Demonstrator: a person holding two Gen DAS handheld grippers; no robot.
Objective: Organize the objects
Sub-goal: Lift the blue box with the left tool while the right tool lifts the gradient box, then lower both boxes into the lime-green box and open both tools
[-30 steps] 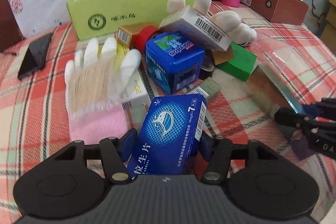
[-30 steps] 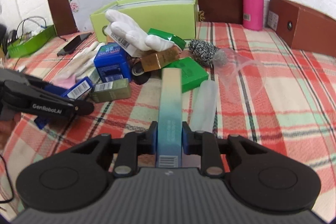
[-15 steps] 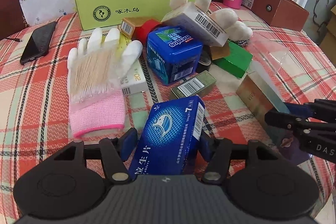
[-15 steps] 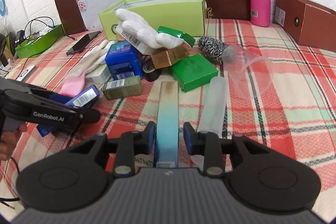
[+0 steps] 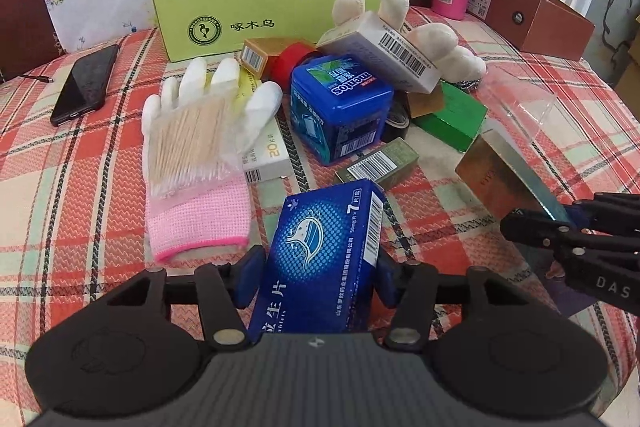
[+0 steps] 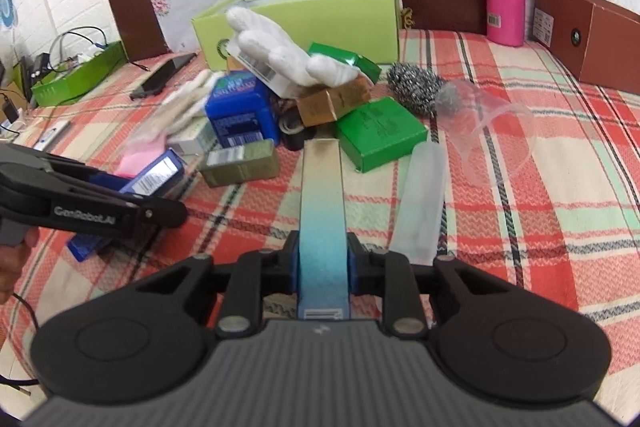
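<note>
Left gripper (image 5: 318, 273): clamped on the blue tablet box (image 5: 320, 259), held above the plaid cloth (image 5: 72, 211).
Right gripper (image 6: 322, 263): jaws closed on the long gradient box (image 6: 322, 215), at 3 o'clock in the left view.
Pink-cuffed glove (image 5: 196, 163): 11 o'clock, under a swab packet (image 5: 188, 143).
Blue mint tin (image 5: 340, 107): 12 o'clock.
Green open box (image 5: 276, 3): farthest, 12 o'clock.
</note>
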